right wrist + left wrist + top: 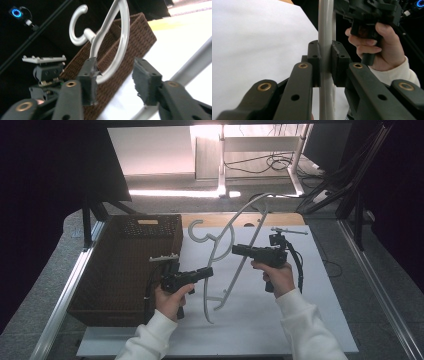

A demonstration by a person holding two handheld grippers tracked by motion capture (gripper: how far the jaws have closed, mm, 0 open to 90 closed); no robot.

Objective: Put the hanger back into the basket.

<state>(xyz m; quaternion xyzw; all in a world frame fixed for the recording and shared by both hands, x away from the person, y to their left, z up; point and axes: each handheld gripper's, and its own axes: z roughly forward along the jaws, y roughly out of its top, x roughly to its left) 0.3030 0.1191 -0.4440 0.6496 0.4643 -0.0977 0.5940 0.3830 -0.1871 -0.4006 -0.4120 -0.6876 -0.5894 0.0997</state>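
Note:
A pale grey plastic clothes hanger is held up off the white table sheet, hook toward the basket. My left gripper is shut on one of its bars; in the left gripper view the jaws clamp the grey bar from both sides. My right gripper faces the hanger from the right and is open. In the right gripper view a curved arm of the hanger runs between its jaws, close to the left pad; contact is unclear.
A dark brown wicker basket stands at the left of the sheet, close behind the left hand. Metal rails run along both table sides. Cables and a stand's legs lie beyond the far edge.

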